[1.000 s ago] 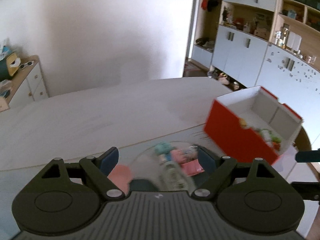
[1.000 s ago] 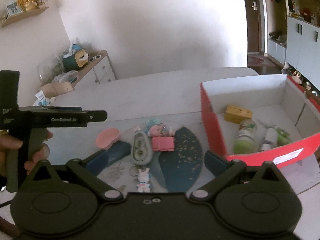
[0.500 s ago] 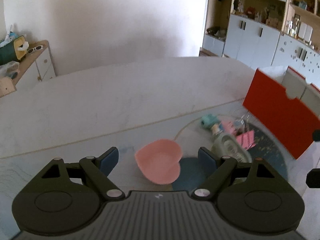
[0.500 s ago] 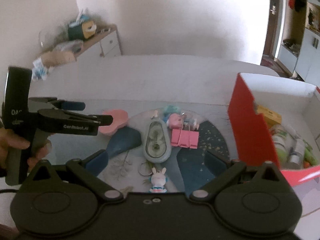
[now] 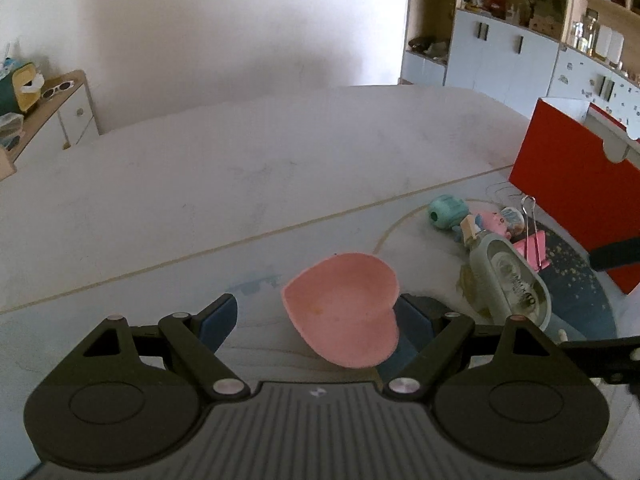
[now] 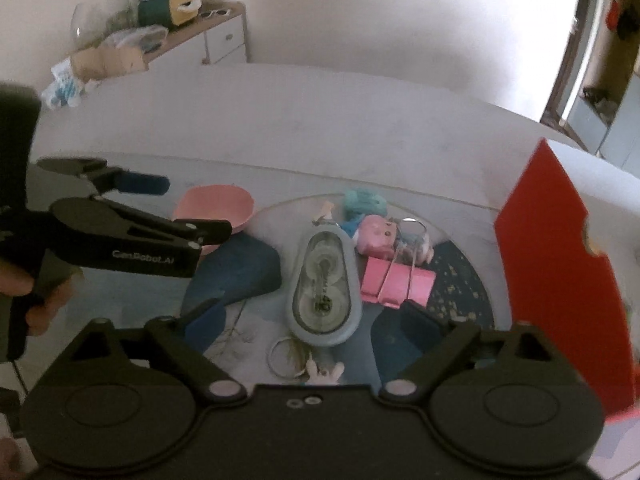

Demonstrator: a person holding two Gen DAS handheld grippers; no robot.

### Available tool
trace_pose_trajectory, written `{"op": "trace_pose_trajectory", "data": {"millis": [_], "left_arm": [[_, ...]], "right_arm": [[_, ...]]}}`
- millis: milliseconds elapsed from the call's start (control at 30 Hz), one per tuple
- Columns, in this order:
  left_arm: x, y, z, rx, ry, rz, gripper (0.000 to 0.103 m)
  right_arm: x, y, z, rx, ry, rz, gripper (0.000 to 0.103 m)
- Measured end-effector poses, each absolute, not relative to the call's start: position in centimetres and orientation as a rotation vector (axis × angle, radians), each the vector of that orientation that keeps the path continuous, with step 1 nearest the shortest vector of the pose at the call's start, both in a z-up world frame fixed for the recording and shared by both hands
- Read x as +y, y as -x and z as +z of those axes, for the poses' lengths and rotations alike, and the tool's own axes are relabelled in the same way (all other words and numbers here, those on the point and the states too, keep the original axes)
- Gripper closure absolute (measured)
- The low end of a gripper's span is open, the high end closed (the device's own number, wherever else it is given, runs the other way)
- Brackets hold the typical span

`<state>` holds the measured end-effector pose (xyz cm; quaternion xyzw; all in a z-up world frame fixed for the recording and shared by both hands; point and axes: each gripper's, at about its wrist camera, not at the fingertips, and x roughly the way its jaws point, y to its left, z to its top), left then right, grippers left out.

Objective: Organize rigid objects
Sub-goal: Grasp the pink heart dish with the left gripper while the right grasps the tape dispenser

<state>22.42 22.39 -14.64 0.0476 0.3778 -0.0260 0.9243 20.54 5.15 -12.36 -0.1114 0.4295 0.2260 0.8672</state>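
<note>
A pink heart-shaped dish (image 5: pixel 344 308) lies on the table between the fingers of my left gripper (image 5: pixel 316 304), nearer the right finger. That gripper is open. From the right wrist view the left gripper (image 6: pixel 196 209) straddles the dish (image 6: pixel 216 208) at the left. My right gripper (image 6: pixel 314 320) hangs over a grey-blue correction tape dispenser (image 6: pixel 324 284), which lies between its jaws. They are closing, and the pads stand apart from it on both sides.
A pink binder clip (image 6: pixel 396 280), a pink pig toy (image 6: pixel 376 232), a teal toy (image 6: pixel 364 200) and a key ring with a rabbit (image 6: pixel 288 356) lie on the round mat (image 6: pixel 460 280). A red box (image 6: pixel 560 260) stands at the right. A hand (image 6: pixel 24 280) holds the left gripper.
My left gripper came down and left from the cluttered mat onto the pink dish. My right gripper sank and shifted left over the tape dispenser, and its jaws narrowed a little.
</note>
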Motion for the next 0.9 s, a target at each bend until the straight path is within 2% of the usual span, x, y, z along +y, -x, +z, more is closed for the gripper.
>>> {"op": "trace_pose_trajectory", "data": {"millis": [100, 333, 700, 800, 867, 900], "left_arm": [[22.2, -22.5, -14.8, 0.765, -0.114, -0.069, 0.016], [22.3, -22.8, -15.3, 0.773, -0.084, -0.091, 0.016], [22.1, -23.3, -15.7, 0.776, -0.067, -0.118, 0.017], [22.0, -23.4, -15.7, 0.782, -0.064, -0.105, 0.017], [22.1, -23.4, -15.8, 0.786, -0.056, -0.094, 0.024], [22.1, -23.4, -15.9, 0.791, -0.052, -0.091, 0.031]], "right_arm": [[5.8, -21.0, -13.0, 0.904, 0.265, 0.462, 0.018], [6.7, -21.6, -14.2, 0.926, 0.278, 0.456, 0.024], [7.1, -22.4, -14.8, 0.937, 0.267, 0.438, 0.041], [7.2, -22.3, -14.8, 0.931, 0.267, 0.431, 0.043], [7.3, -22.4, -14.8, 0.926, 0.269, 0.425, 0.046], [7.3, -22.3, -14.7, 0.922, 0.269, 0.422, 0.049]]}}
